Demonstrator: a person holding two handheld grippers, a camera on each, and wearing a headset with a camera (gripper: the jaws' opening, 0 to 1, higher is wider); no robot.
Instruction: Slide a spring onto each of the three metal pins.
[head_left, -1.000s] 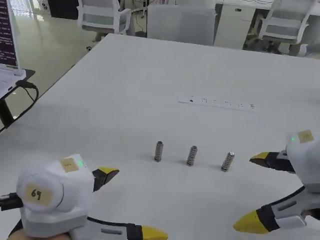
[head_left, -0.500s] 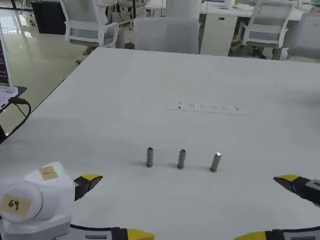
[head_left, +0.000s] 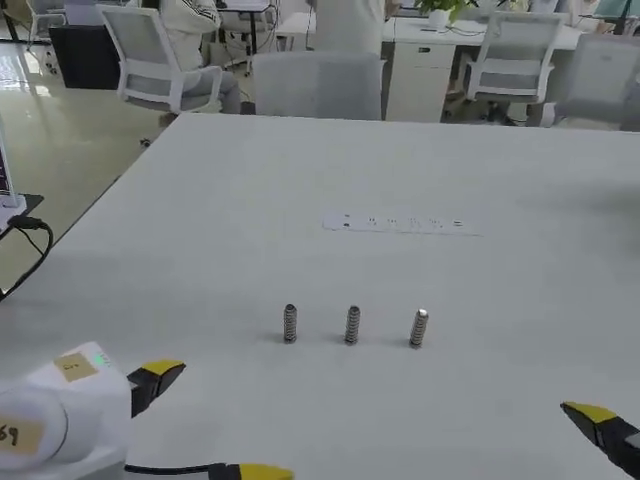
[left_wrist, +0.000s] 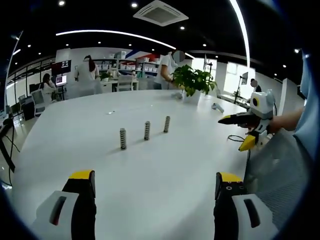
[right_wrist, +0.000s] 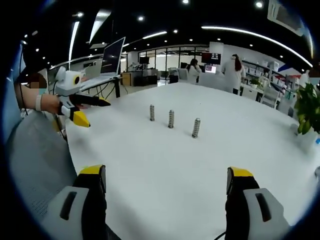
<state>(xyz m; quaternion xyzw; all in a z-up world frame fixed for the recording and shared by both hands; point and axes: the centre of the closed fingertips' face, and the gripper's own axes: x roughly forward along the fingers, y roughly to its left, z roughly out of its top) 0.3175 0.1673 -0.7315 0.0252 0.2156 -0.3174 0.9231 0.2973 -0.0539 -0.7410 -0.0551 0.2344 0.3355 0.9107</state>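
I see my left gripper (left_wrist: 155, 176) and right gripper (right_wrist: 166, 174) with jaws spread wide, pinching nothing, low at the table's (head_left: 300, 180) near side. The three springs (head_left: 352, 325) stand upright in a row mid-table, well apart from both tools, far from every edge, with open surface between.
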